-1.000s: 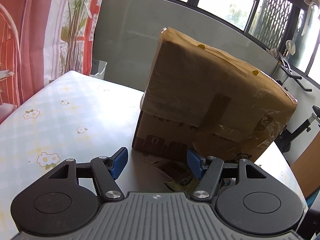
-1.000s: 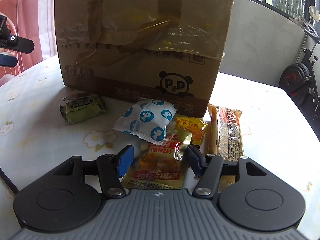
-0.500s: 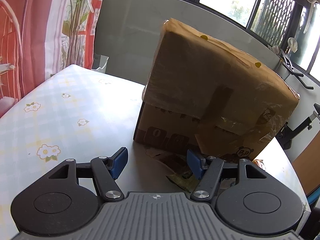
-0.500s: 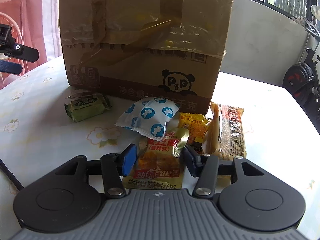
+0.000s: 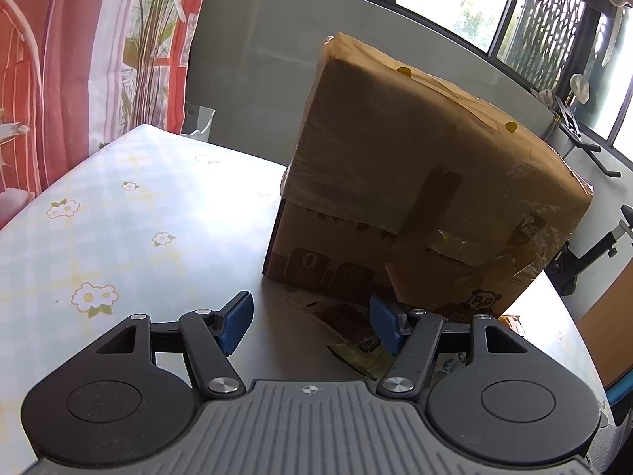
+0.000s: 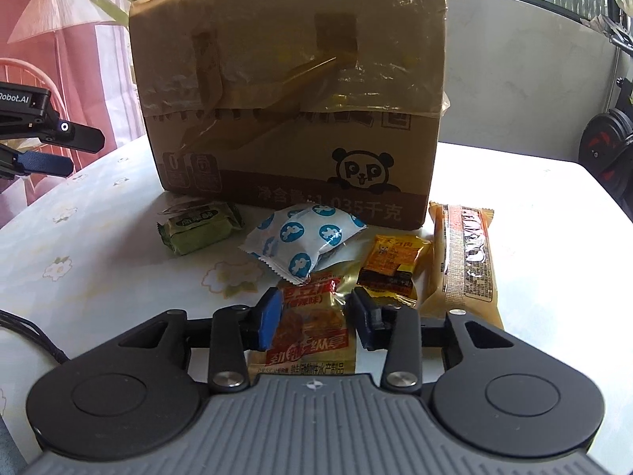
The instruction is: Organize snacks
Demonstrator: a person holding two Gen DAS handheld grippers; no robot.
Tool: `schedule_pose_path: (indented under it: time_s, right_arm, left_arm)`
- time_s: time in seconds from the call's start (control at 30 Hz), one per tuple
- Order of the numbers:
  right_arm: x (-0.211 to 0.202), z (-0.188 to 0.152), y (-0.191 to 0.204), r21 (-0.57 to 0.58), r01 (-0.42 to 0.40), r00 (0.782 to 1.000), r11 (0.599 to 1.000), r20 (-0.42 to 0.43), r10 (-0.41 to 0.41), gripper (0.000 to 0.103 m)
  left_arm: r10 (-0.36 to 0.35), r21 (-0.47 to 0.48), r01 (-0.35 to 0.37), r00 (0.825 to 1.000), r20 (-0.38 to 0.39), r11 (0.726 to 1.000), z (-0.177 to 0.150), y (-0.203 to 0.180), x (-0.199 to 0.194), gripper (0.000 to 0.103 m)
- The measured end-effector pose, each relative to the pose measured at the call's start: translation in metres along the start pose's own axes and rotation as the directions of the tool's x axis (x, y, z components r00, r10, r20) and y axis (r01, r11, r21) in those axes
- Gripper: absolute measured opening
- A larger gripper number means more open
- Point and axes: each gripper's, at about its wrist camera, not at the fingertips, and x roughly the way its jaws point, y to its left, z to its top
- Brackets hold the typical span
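Observation:
My right gripper (image 6: 316, 316) hovers low over a red and gold snack packet (image 6: 312, 332) on the table. Its jaws are closing with the packet between the blue pads; I see no clear press on it. Beyond lie a white packet with blue dots (image 6: 304, 237), a green packet (image 6: 201, 227), a small orange packet (image 6: 393, 263) and a long golden bar (image 6: 465, 265). All sit before a taped cardboard box (image 6: 292, 99). My left gripper (image 5: 312, 326) is open and empty, near the box's (image 5: 415, 198) left corner. The green packet (image 5: 356, 344) shows partly behind its right finger.
The table (image 6: 99, 257) has a pale checked cloth with flowers. The left gripper (image 6: 39, 146) shows at the left edge of the right wrist view. A red curtain and a plant (image 5: 150, 39) stand beyond the table; exercise gear (image 6: 605, 154) is at the right.
The right gripper's jaws have narrowed around the red and gold packet, and its view has tilted slightly. The left gripper has stayed open and nearly still.

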Motion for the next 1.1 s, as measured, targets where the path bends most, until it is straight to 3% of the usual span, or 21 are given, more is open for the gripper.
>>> schedule_pose_path:
  time_s: [0.13, 0.43, 0.47, 0.5, 0.53, 0.77, 0.87, 0.97, 1.03, 1.1]
  right_arm:
    - [-0.003, 0.0, 0.006, -0.031, 0.007, 1.0, 0.999, 0.006, -0.007, 0.041]
    - [-0.017, -0.001, -0.006, 0.067, 0.024, 0.998, 0.997, 0.053, -0.028, 0.04]
    - [-0.019, 0.0, -0.008, 0.074, 0.029, 0.997, 0.997, 0.063, -0.034, 0.039]
    - [-0.02, 0.001, -0.009, 0.078, 0.033, 0.997, 0.996, 0.066, -0.039, 0.019]
    - [-0.022, 0.002, -0.01, 0.081, 0.041, 0.996, 0.996, 0.073, -0.046, 0.015]
    - [-0.017, 0.003, -0.005, 0.031, 0.071, 0.997, 0.997, 0.034, -0.072, 0.012]
    - [-0.015, 0.002, -0.003, 0.005, 0.141, 0.99, 0.99, 0.025, -0.141, 0.029]
    - [-0.015, 0.003, -0.004, 0.033, 0.131, 0.991, 0.991, 0.005, -0.132, 0.042]
    - [-0.013, 0.003, 0.001, 0.038, 0.101, 0.995, 0.994, -0.022, -0.101, 0.057]
    - [-0.009, 0.004, 0.009, 0.019, 0.09, 0.995, 0.996, -0.046, -0.089, 0.058]
  left_arm:
    - [-0.002, -0.003, 0.002, 1.0, 0.002, 1.0, 0.0, 0.001, 0.0, 0.067]
    - [-0.004, -0.012, 0.004, 1.0, -0.002, 1.0, -0.001, 0.004, 0.0, 0.067]
    - [-0.005, -0.012, 0.005, 1.0, -0.003, 1.0, -0.001, 0.004, 0.0, 0.067]
    - [-0.006, -0.012, 0.006, 1.0, -0.003, 1.0, -0.001, 0.005, 0.0, 0.067]
    - [-0.006, -0.012, 0.006, 1.0, -0.003, 1.0, -0.001, 0.005, 0.001, 0.067]
    - [-0.007, -0.014, 0.007, 1.0, -0.003, 1.0, -0.001, 0.005, 0.0, 0.067]
    - [-0.007, -0.016, 0.007, 1.0, -0.006, 1.0, -0.001, 0.006, 0.001, 0.067]
    - [-0.009, -0.019, 0.009, 1.0, -0.009, 1.0, -0.001, 0.007, 0.002, 0.067]
    - [-0.012, -0.02, 0.011, 1.0, -0.013, 1.0, -0.001, 0.007, 0.003, 0.067]
    - [-0.014, -0.02, 0.014, 1.0, -0.016, 1.0, -0.001, 0.007, 0.004, 0.067]
